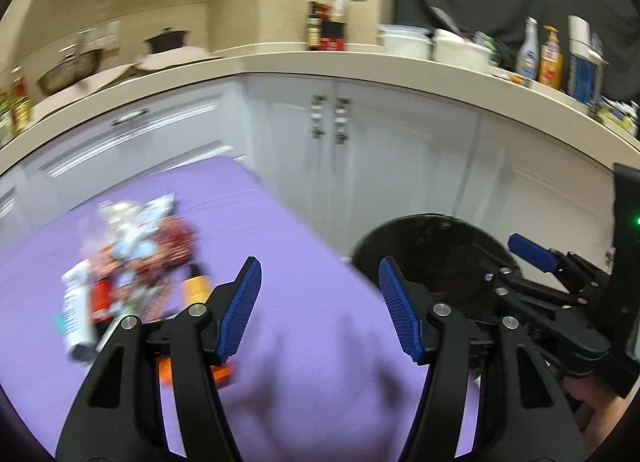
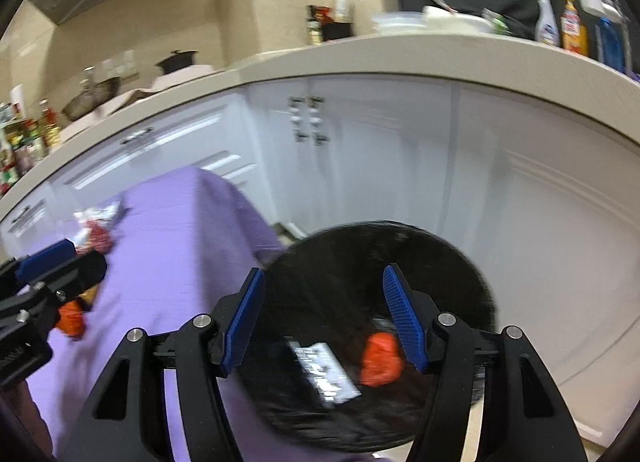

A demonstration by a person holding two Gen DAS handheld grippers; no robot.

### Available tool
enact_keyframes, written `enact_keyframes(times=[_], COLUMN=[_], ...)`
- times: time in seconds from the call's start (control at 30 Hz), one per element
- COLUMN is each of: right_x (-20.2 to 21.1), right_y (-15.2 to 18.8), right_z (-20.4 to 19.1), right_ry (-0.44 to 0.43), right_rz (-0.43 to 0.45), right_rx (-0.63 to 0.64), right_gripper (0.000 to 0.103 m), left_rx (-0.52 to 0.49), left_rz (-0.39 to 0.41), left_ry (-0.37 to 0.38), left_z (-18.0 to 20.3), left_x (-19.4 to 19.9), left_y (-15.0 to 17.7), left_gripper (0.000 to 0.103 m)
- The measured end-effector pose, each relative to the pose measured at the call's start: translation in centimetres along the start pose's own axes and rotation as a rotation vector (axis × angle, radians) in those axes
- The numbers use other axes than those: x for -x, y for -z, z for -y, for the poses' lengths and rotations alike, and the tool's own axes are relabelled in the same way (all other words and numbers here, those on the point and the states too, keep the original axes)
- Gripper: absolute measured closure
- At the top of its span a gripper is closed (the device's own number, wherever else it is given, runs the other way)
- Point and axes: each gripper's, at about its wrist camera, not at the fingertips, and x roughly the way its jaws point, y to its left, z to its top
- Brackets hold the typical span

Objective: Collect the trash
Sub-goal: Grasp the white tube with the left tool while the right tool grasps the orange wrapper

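Both grippers, left [image 1: 320, 310] and right [image 2: 324, 318], are spread and empty. Bin [image 2: 280, 262] sits off the table's [image 1: 304, 262] right edge. Next, swing left back to the trash pile [image 1: 132, 258] near the left edge and pinch one piece.

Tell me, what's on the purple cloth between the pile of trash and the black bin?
Nothing but bare purple cloth. The left wrist view shows the trash pile at the left and the black bin at the right, with only the left gripper hanging open over that stretch.

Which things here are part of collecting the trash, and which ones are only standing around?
Part of the job:
- trash pile on the purple cloth
- black bin, with an orange piece and a wrapper inside

Standing around:
- cleaner bottles on the counter
- sauce bottles
- wok
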Motion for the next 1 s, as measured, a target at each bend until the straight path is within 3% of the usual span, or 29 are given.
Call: enact_keyframes(times=[0.37, 0.6, 0.77, 1.0], right_x=[0.4, 0.2, -0.4, -1.9], right_y=[1.1, 2.0, 2.7, 3.5], right_z=[-11.4, -16.2, -18.5, -19.6], right_ry=[-0.215, -0.292, -0.304, -0.280], right_rz=[-0.047, -0.096, -0.131, -0.207], right_rx=[0.141, 0.199, 0.248, 0.287], right_gripper=[0.043, 0.043, 0.043, 0.042], left_rx=[0.141, 0.215, 0.251, 0.267], left_rz=[-0.019, -0.032, -0.039, -0.050], left_ry=[-0.221, -0.331, -0.354, -0.331], left_z=[-11.1, -16.5, -18.5, -19.0], left_x=[5.3, 7.6, 8.2, 8.0], left_y=[4.1, 6.1, 6.8, 7.4], left_gripper=[0.043, 0.043, 0.043, 0.043])
